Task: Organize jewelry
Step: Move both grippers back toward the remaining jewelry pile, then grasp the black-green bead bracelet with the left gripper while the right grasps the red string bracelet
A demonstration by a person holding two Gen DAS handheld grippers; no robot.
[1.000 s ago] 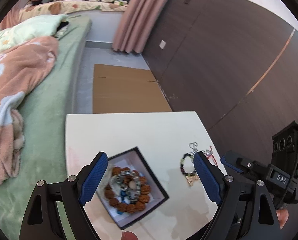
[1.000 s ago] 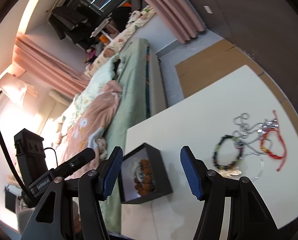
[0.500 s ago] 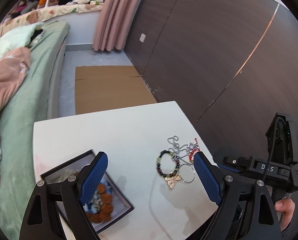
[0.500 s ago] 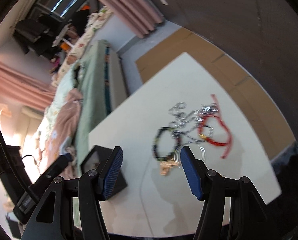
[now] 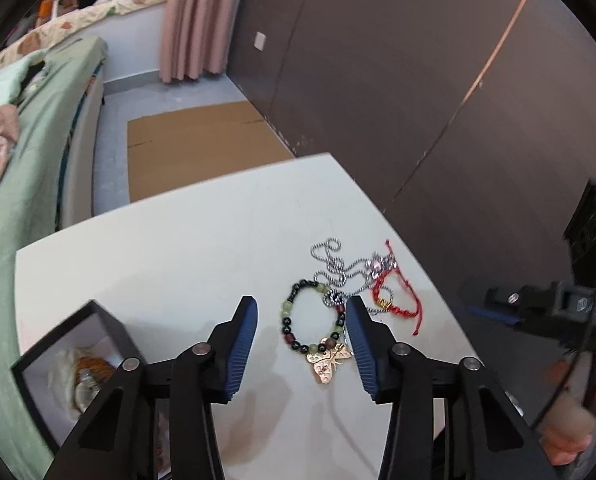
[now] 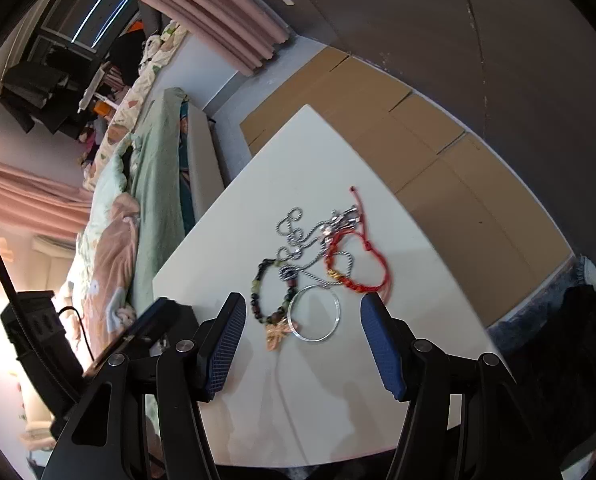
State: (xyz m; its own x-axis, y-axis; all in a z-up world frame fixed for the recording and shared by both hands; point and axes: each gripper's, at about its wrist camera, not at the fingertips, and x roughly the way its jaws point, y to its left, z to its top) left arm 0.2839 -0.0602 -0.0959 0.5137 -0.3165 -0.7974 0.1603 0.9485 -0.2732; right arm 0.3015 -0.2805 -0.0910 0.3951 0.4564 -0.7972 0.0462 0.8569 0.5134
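Bedroom setting: white desk [image 5: 178, 248] beside a green-covered bed [image 5: 30, 152], cardboard on the floor beyond.
Left wrist view: left gripper [image 5: 301, 334] hangs over the beaded bracelet [image 5: 311, 322] with its gold butterfly charm [image 5: 329, 362]; jaws closing, the bracelet lying between them, pads not yet touching it.
Storage: black jewelry box [image 5: 70, 364] at lower left, some pieces already inside.
Tangle risk: silver chain [image 5: 333, 268] crosses the bracelet's far edge, red cord bracelet [image 5: 397, 300] lies just beside; a lift could drag both along.
Right wrist view: right gripper [image 6: 301, 340] spread, holding nothing, above the silver bangle [image 6: 315, 312].
Crowding risk: both grippers aim at one pile and may collide.
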